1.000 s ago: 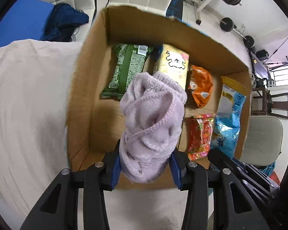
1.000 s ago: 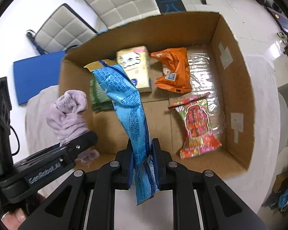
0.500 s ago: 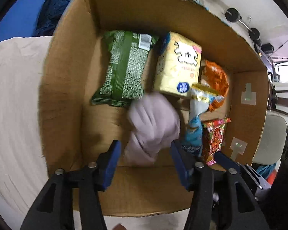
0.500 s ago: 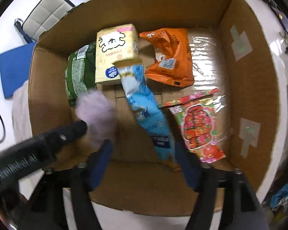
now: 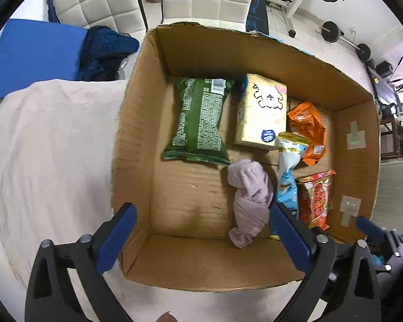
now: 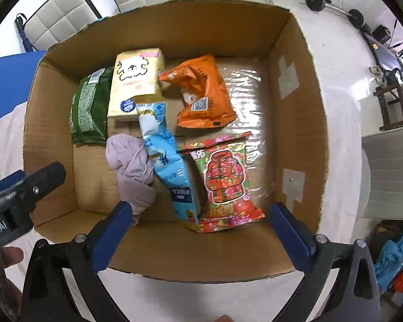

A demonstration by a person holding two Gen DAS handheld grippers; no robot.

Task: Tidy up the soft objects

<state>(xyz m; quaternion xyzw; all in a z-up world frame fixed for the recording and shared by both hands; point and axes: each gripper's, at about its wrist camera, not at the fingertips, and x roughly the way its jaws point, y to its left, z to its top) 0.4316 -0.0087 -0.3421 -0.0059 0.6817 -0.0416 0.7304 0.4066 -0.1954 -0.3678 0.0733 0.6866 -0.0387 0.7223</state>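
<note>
Worktop point(image 5: 53, 145) draped in pale cloth, carrying one open cardboard box point(image 5: 357, 123); white tiled floor beyond, two quilted white chairs point(image 5: 102, 2), one blue mat point(image 5: 37, 51), one dark blue garment point(image 5: 104, 51), barbell weights point(image 5: 330, 30) at far right. Inside box: five packets, namely green point(image 5: 198, 118), yellow point(image 5: 263, 110), orange point(image 6: 204, 94), light blue point(image 6: 166, 155), red point(image 6: 224, 179); one lilac sock point(image 5: 248, 198) lying loose on box floor, between green and blue packets, touching the blue. Left gripper point(image 5: 204, 233) spread wide, empty. Right gripper point(image 6: 198, 230) spread wide, empty.
</note>
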